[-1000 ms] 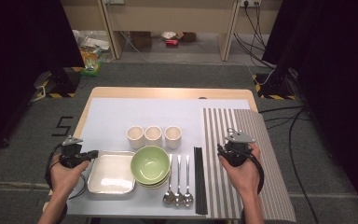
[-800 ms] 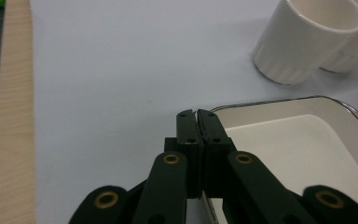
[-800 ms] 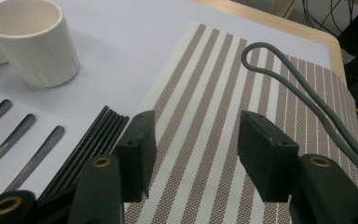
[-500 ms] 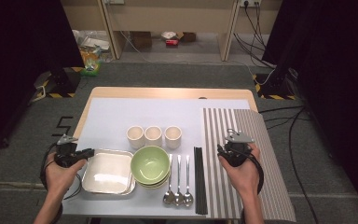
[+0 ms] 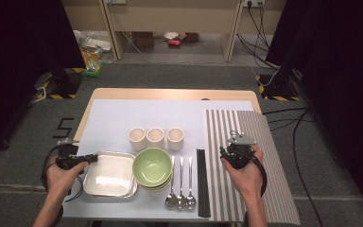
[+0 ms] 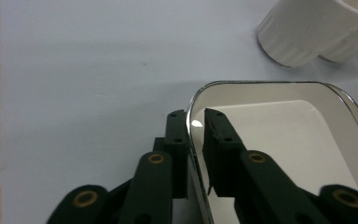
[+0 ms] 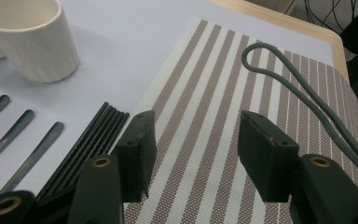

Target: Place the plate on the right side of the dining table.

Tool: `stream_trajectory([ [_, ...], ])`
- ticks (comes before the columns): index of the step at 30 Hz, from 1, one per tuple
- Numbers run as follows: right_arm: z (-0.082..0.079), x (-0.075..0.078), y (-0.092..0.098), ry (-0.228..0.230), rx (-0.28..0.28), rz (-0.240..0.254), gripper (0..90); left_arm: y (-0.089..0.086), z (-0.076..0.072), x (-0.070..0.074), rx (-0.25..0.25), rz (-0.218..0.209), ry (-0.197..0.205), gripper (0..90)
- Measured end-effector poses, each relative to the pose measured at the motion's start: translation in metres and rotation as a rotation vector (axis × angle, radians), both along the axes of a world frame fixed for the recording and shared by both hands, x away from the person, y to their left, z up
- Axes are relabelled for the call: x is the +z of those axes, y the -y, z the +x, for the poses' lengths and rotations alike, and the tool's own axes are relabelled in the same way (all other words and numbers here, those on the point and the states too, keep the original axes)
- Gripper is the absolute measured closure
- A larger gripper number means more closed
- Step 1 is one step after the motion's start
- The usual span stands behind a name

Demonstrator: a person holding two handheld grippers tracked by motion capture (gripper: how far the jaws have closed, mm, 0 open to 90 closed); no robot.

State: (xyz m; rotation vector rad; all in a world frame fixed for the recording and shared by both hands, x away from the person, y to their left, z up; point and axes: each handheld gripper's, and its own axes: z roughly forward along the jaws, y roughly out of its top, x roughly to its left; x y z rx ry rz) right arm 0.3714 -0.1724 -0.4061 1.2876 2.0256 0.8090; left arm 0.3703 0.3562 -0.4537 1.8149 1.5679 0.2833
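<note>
Two tools are at work over the worktop [image 5: 113,118], one in each of the person's hands. At the far left, the left tool [image 6: 196,122] is clamped on the near-left rim of the shiny metal tray [image 5: 109,173], one jaw outside the rim and the other inside it; its jaws have just been closing onto that edge. The tray lies flat at the front left of the pale cover, touching the green bowl [image 5: 153,166] beside it. Behind the bowl, three white ribbed cups [image 5: 155,137] stand in a row. Right of the bowl lie three spoons [image 5: 181,179] side by side, then a bundle of black chopsticks [image 5: 202,182] along the edge of the striped placemat [image 5: 260,137]. Over that placemat hangs the right tool [image 7: 195,154], its jaws standing well apart with nothing between them, its grey cable [image 7: 289,88] looping across the stripes.
</note>
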Motion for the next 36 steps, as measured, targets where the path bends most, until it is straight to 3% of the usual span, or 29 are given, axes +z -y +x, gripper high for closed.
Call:
stream_trajectory([
  [4, 0.000, 0.000, 0.000, 0.000, 0.000, 0.001, 47.5, 0.002, -0.001, 0.002, 0.006, 0.011, 0.001, 85.8],
  [7, 0.000, -0.001, 0.000, 0.001, 0.001, 0.000, 47.5, 0.002, -0.003, 0.002, 0.015, 0.015, 0.046, 86.2],
  [11, 0.001, -0.001, 0.000, 0.001, 0.003, 0.000, 47.5, 0.002, -0.007, 0.003, 0.023, 0.001, 0.068, 86.3],
  [14, 0.001, -0.002, -0.001, 0.000, -0.004, 0.004, 47.2, -0.002, -0.012, 0.004, 0.047, -0.032, 0.129, 86.4],
  [18, 0.002, -0.003, -0.002, 0.001, 0.000, 0.011, 47.0, -0.005, -0.016, 0.005, 0.069, -0.047, 0.172, 86.4],
  [20, 0.002, -0.004, -0.004, -0.002, 0.005, 0.020, 46.3, -0.007, -0.019, 0.006, 0.087, -0.064, 0.220, 86.4],
  [21, 0.002, -0.004, -0.004, -0.002, 0.005, 0.020, 46.3, -0.007, -0.019, 0.006, 0.087, -0.064, 0.220, 86.4],
  [24, 0.003, -0.005, -0.005, 0.001, 0.013, 0.020, 46.0, -0.009, -0.022, 0.007, 0.098, -0.084, 0.260, 86.5],
  [32, 0.004, -0.006, -0.006, 0.003, 0.008, 0.024, 46.0, -0.010, -0.026, 0.019, 0.123, -0.091, 0.374, 86.6],
  [36, 0.005, -0.006, -0.006, 0.009, 0.012, 0.021, 46.0, -0.010, -0.027, 0.023, 0.126, -0.103, 0.406, 86.6],
])
